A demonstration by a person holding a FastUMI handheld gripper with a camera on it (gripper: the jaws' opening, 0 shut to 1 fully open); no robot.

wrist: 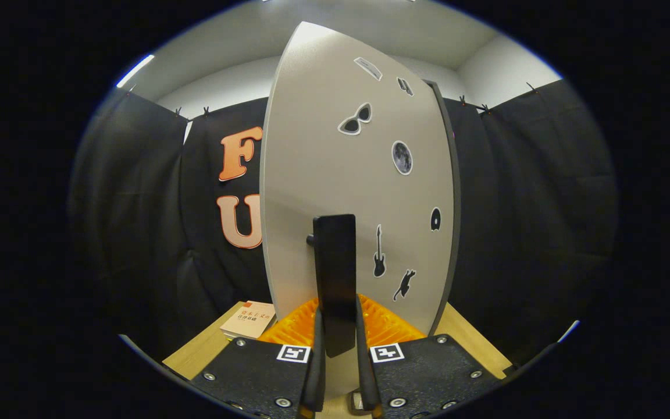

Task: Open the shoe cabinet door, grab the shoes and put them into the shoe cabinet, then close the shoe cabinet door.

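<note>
jaws closed on the cabinet door handle

the gripper (pixel 338 349) has both fingers pressed on the dark upright handle (pixel 335 273), which stands between them with its long axis vertical, on the pale shoe cabinet door (pixel 335 169) straight ahead. the door carries stickers (pixel 356 120) of sunglasses, a moon, a guitar and a cat. a book (pixel 248 320) lies on the desk (pixel 195 349) to the left; its cover writing is too small to read. i cannot make out any shoes.

Book (pixel 249 320) partly behind cabinet door (pixel 335 174)
</note>
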